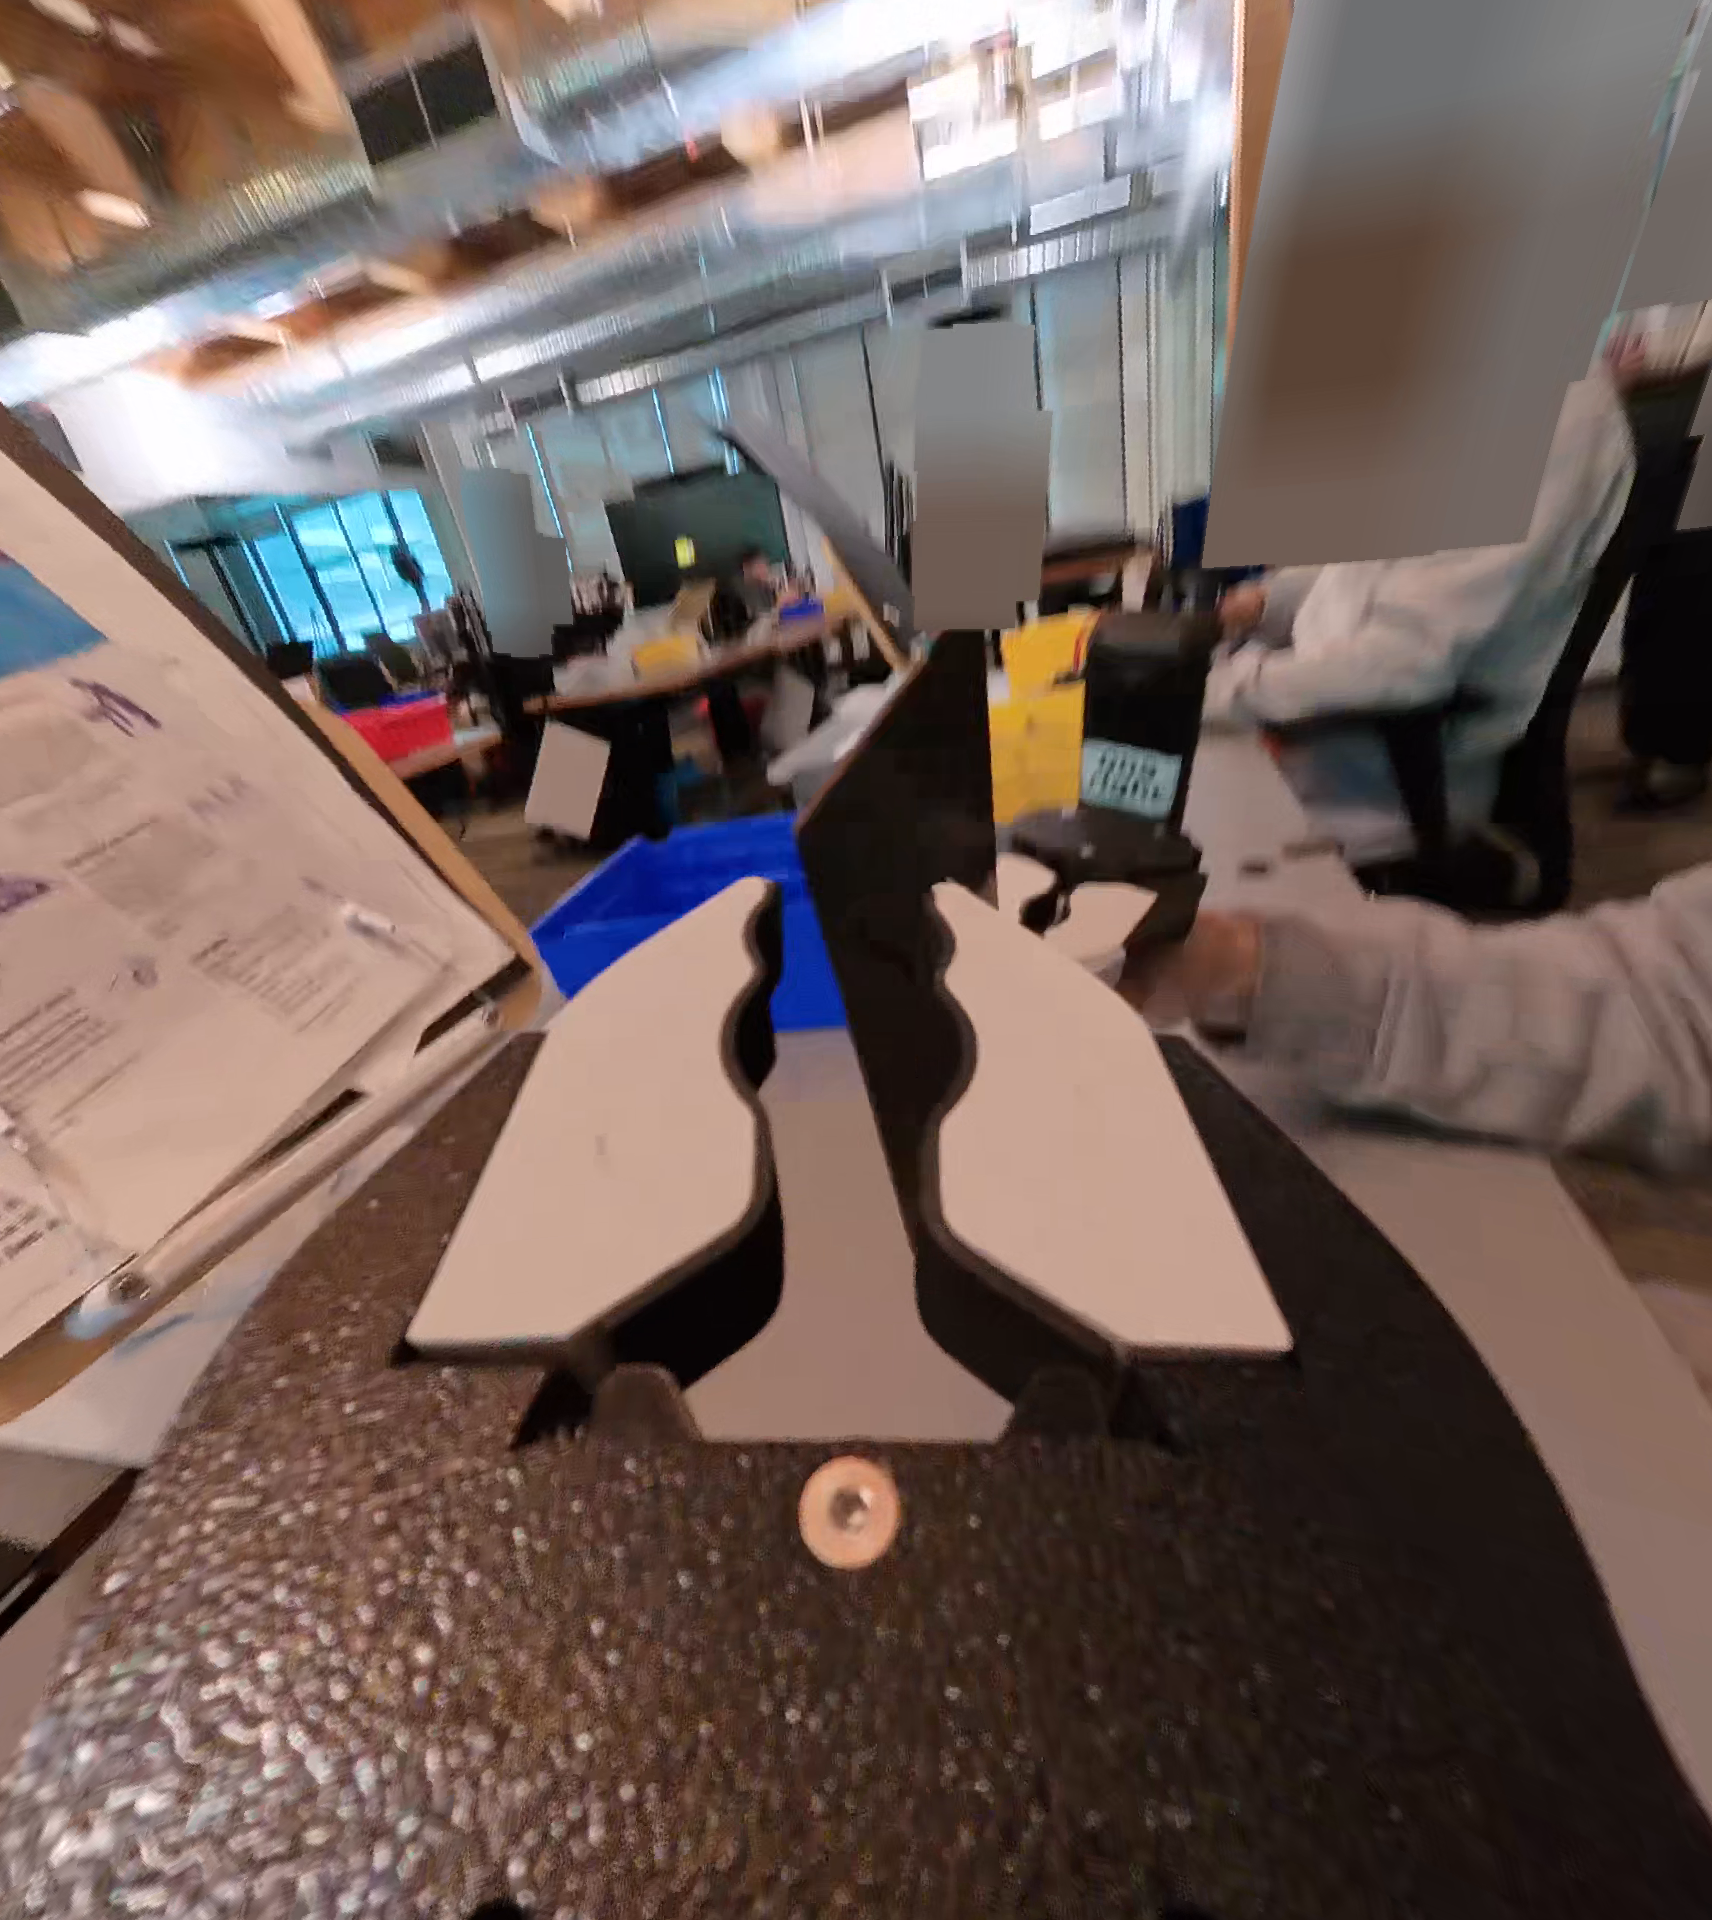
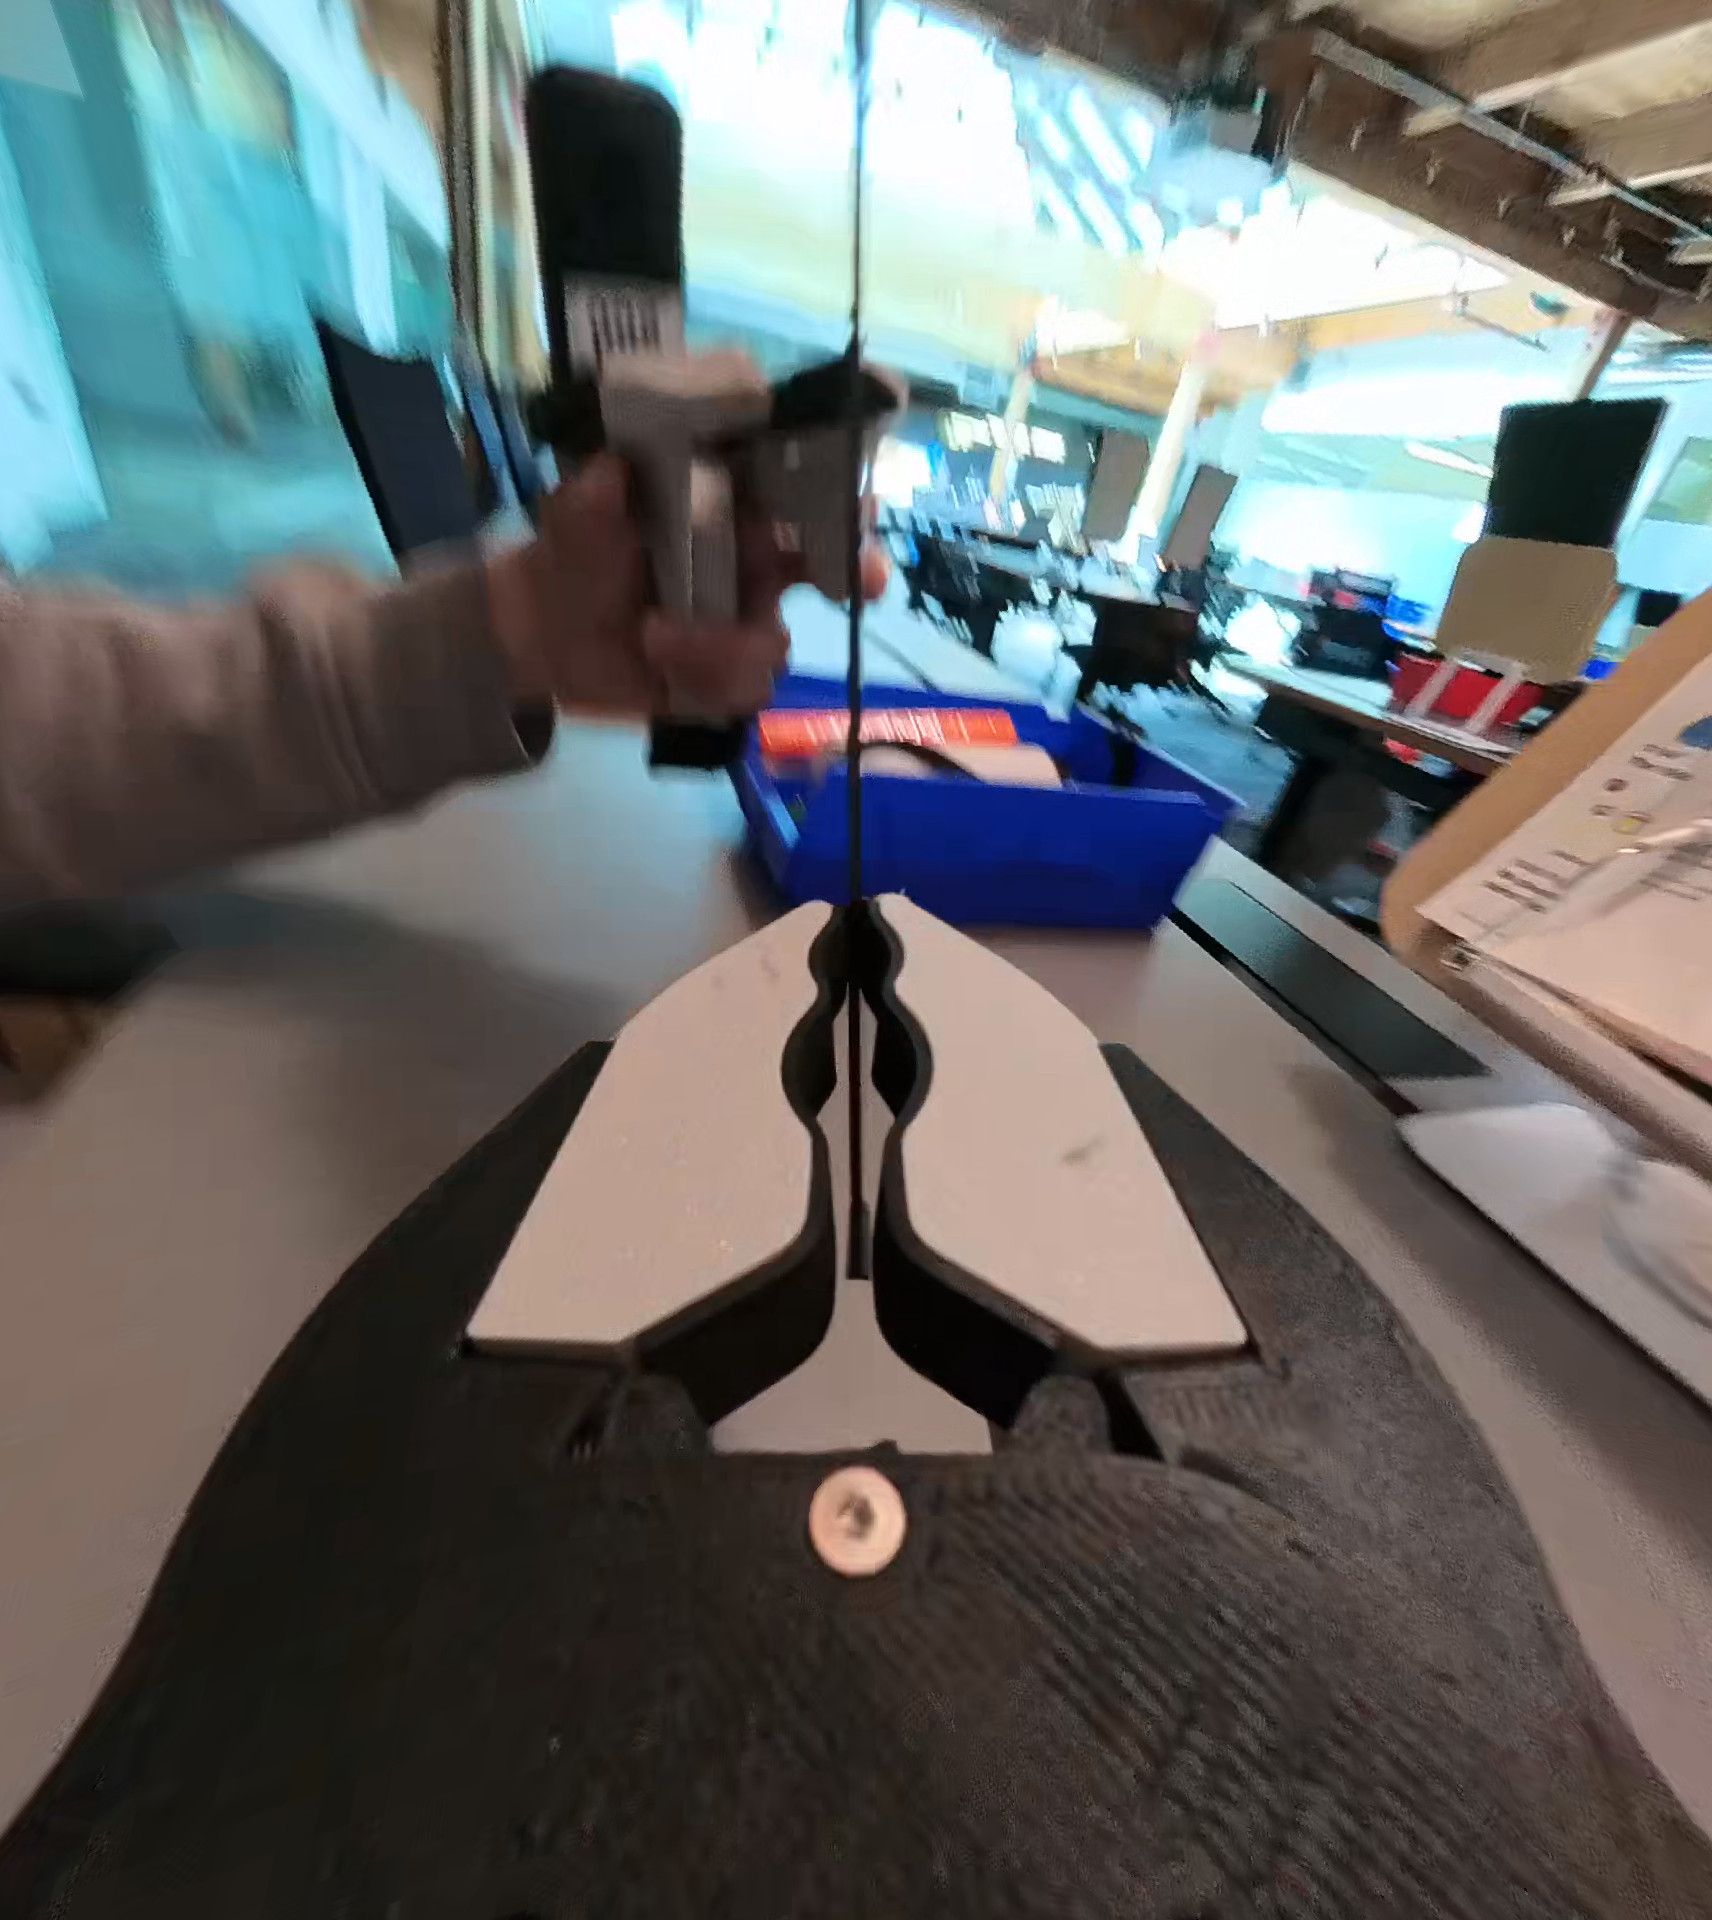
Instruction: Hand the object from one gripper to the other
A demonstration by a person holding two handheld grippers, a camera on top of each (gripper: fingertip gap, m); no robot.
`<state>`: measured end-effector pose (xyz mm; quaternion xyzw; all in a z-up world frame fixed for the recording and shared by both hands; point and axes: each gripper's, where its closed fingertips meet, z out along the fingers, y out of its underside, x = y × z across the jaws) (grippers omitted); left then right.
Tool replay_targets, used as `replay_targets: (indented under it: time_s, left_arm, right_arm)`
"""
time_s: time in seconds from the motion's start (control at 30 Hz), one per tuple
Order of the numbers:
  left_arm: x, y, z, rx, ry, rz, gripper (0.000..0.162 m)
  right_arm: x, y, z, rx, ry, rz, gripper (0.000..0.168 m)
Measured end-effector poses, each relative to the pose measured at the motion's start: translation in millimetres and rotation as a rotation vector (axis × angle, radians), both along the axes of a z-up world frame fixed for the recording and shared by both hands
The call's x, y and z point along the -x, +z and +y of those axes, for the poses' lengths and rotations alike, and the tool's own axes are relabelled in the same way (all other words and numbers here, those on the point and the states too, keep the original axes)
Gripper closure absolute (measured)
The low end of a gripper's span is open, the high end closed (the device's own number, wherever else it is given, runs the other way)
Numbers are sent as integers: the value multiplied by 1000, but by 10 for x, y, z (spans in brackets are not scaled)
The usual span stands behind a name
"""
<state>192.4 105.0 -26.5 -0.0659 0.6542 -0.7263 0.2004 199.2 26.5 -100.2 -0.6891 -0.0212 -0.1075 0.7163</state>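
Note:
The object is a thin flat black sheet (image 1: 899, 790). In the right wrist view it stands upright and shows edge-on as a thin dark line (image 2: 855, 312). My right gripper (image 2: 857, 909) is shut on its lower edge. My left gripper (image 1: 857, 904) is open, and the sheet stands between its two fingers, close to the right finger (image 1: 1039, 1091). The right gripper also shows in the left wrist view (image 1: 1065, 904), just behind the sheet. In the right wrist view the left gripper (image 2: 810, 416), held by a hand, sits higher up at the sheet.
A blue bin (image 2: 977, 831) with items stands on the grey table (image 2: 312, 1039) just beyond the grippers; it also shows in the left wrist view (image 1: 665, 904). A tilted board with papers (image 1: 104, 883) stands close by. A grey sleeve (image 1: 1558, 1018) reaches in. People sit behind (image 1: 1403, 644). The gap from one gripper's tips to the other's is roughly 12 cm.

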Motion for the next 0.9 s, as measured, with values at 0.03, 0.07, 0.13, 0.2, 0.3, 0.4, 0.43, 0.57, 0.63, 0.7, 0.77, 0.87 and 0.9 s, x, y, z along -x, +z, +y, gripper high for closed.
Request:
replay_targets:
  time_s: [0.03,0.07,0.13,0.2,0.3,0.4,0.43,0.57,0.63,0.7,0.77,0.87,0.9]
  left_arm:
    - [9,48,12,51,-25,18,133]
    - [19,70,9,93,-56,40,130]
    - [23,36,-48,155,-114,93,125]
    - [18,-68,-179,196,-177,159,124]
    - [11,-254,-429,230,-266,248,123]
    - [24,-390,-652,242,-328,294,128]
    - [25,-408,-697,256,-336,289,138]
    - [-81,-492,-740,300,-323,266,160]
    - [-153,-572,-718,295,-296,275,160]
    - [-167,-628,-699,289,-296,285,160]
    - [-155,-682,-686,260,-307,311,160]
    - [-119,-876,-707,117,-311,347,160]
    - [-107,-967,-716,50,-301,356,160]
  right_arm:
    - [24,113,-21,-90,41,70,167]
    - [31,227,-54,-185,75,136,167]
    - [52,418,-140,-367,159,250,166]
    - [40,516,-189,-490,204,335,166]
    - [40,536,-171,-551,219,380,167]
    - [13,560,-190,-610,231,429,167]
    - [-12,553,-197,-618,224,444,168]
    - [-85,472,-205,-587,194,466,167]
    - [-180,369,-195,-524,125,470,163]
    - [-295,381,-286,-552,43,462,145]
    - [-391,436,-429,-607,-14,456,132]
    - [-360,473,-515,-589,9,405,130]
    - [-345,476,-527,-573,13,385,130]
